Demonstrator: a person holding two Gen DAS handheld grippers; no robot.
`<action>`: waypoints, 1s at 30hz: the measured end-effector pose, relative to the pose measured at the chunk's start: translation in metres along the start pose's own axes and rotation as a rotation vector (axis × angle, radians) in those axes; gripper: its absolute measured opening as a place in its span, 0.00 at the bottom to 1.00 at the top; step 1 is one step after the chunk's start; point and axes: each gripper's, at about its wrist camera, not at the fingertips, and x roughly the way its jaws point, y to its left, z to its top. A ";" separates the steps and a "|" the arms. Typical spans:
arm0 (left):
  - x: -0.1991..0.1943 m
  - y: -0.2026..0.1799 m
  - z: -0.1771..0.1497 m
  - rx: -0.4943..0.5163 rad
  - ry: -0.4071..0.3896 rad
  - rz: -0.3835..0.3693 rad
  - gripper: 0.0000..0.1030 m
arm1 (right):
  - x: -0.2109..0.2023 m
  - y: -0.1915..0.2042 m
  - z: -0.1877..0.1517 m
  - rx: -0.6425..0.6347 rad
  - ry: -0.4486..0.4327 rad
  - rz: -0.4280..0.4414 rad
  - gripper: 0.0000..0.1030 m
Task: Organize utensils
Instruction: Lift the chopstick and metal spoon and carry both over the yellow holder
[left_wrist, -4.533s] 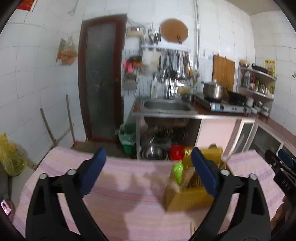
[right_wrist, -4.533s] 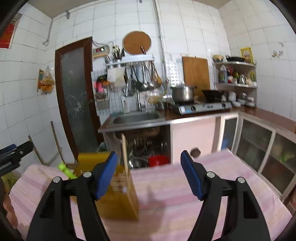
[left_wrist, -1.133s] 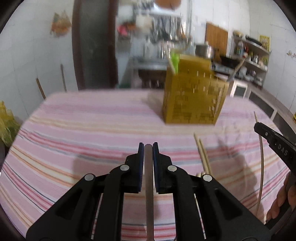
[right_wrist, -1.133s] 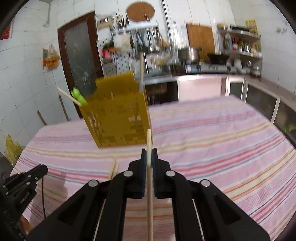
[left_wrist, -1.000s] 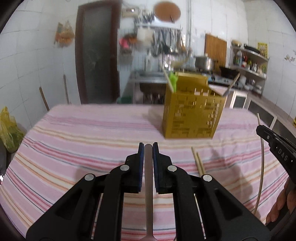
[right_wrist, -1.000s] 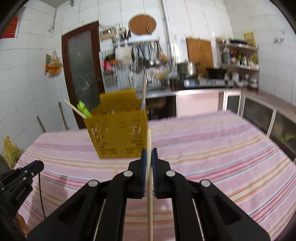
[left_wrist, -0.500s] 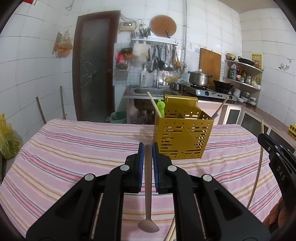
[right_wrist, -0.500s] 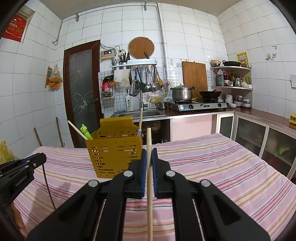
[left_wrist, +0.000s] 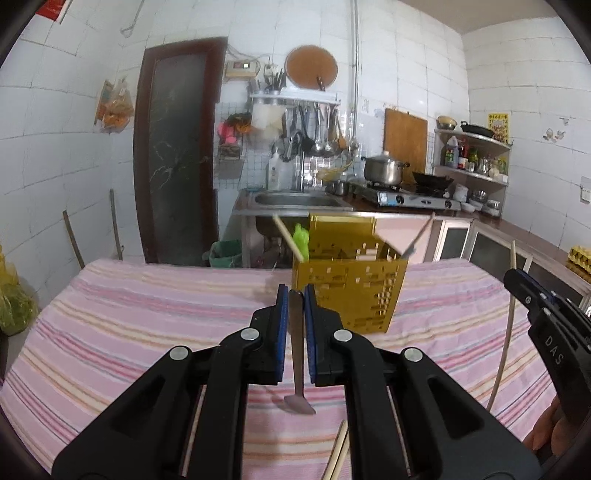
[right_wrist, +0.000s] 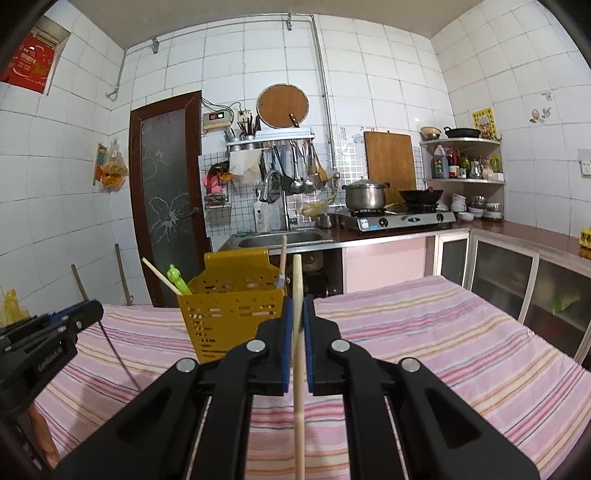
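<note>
A yellow perforated utensil holder (left_wrist: 349, 286) stands on the pink striped tablecloth (left_wrist: 147, 317); it also shows in the right wrist view (right_wrist: 232, 314). It holds a chopstick, a green-topped utensil (left_wrist: 301, 242) and another stick. My left gripper (left_wrist: 294, 291) is shut on a metal spoon (left_wrist: 297, 369), bowl end hanging down above the cloth, just in front of the holder. My right gripper (right_wrist: 297, 304) is shut on a wooden chopstick (right_wrist: 298, 369) held upright, right of the holder. The right gripper also shows at the right edge of the left wrist view (left_wrist: 546, 328).
Loose chopsticks (left_wrist: 338, 454) lie on the cloth near my left gripper. Behind the table are a sink (right_wrist: 280, 236), a stove with a pot (right_wrist: 365, 197), cabinets (right_wrist: 498, 269) and a dark door (right_wrist: 166, 199).
Both grippers have risen and tilted up since a second ago, each still holding its utensil. The holder now sits lower and closer in both views. 4.5 s ago both grippers were open and empty.
</note>
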 end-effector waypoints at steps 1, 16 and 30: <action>-0.001 0.001 0.006 -0.005 -0.008 -0.006 0.07 | -0.001 0.001 0.004 -0.004 -0.007 0.003 0.06; 0.023 -0.007 0.129 -0.019 -0.140 -0.062 0.07 | 0.052 0.016 0.120 0.023 -0.146 0.104 0.06; 0.151 -0.006 0.138 -0.036 -0.110 -0.067 0.03 | 0.165 0.039 0.120 0.041 -0.257 0.087 0.06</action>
